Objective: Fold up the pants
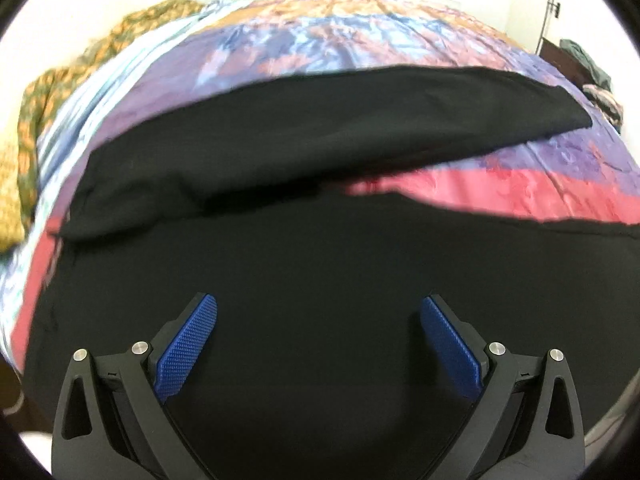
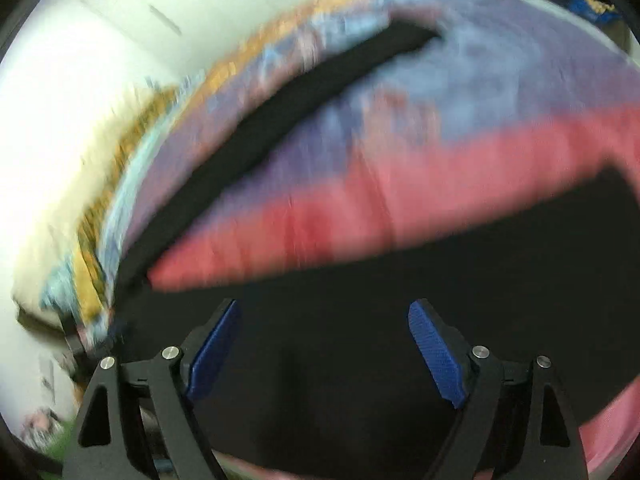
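Your left gripper (image 1: 320, 304) stands wide, nothing between its blue pads (image 1: 186, 346), above the black pants (image 1: 320, 264) filling the lower half of the left wrist view. One leg (image 1: 340, 120) stretches across the colourful bedspread (image 1: 360, 36) toward the upper right. Your right gripper (image 2: 324, 308) is likewise spread and empty over the pants; that view is blurred.

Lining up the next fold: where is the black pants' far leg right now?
In the left wrist view the black fabric pants' far leg lies across the middle of the multicoloured bedspread, beyond the open left gripper.
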